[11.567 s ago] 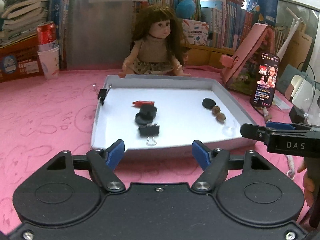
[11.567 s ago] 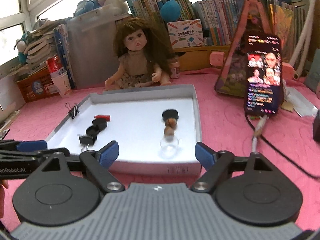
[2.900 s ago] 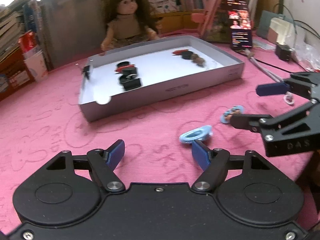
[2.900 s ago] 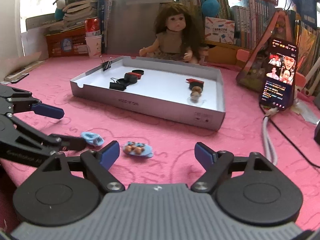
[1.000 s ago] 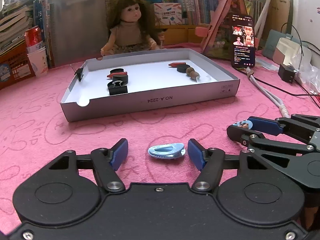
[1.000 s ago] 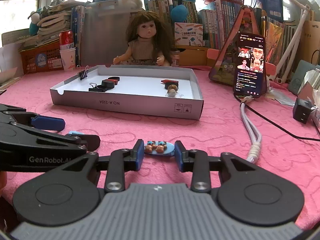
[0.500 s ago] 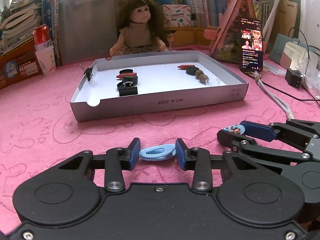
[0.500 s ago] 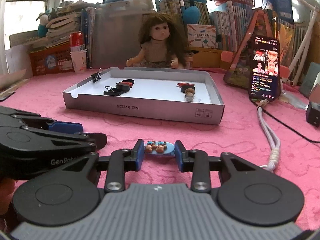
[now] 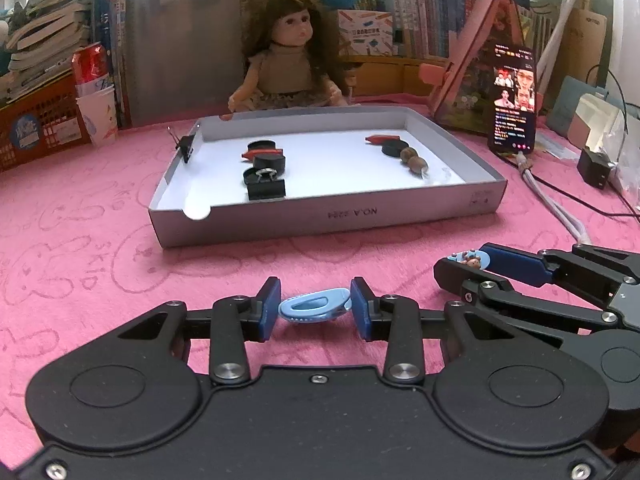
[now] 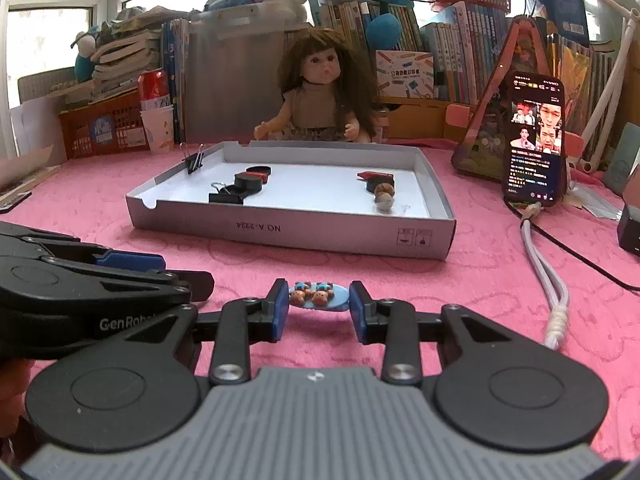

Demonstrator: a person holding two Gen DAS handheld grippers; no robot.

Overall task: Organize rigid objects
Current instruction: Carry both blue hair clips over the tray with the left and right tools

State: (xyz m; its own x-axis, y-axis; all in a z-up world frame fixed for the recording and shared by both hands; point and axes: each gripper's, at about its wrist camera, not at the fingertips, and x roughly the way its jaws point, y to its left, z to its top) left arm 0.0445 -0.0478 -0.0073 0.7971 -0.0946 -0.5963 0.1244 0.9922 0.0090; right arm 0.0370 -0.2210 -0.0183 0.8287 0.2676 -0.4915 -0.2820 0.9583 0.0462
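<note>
Blue plastic fills the left wrist view: the left gripper [image 9: 315, 310] has just been closing and its fingers now clamp a plain hair clip [image 9: 315, 309] near the tray [image 9: 328, 216], so carrying can begin. The clip's long axis runs across, finger to finger.

In the right wrist view, the right gripper [image 10: 319, 308] is clamped on a bear-decorated clip [image 10: 318, 295] lying crosswise, near the tray's front wall.

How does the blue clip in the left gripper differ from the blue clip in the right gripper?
The clip in the left gripper is plain light blue with a long slot in its top; the clip in the right gripper carries two small brown bear figures and shows no slot. The plain clip has a pointed end, while the bear clip is a rounded oval. Both are light blue, small, and held between blue pads above the pink cloth.
</note>
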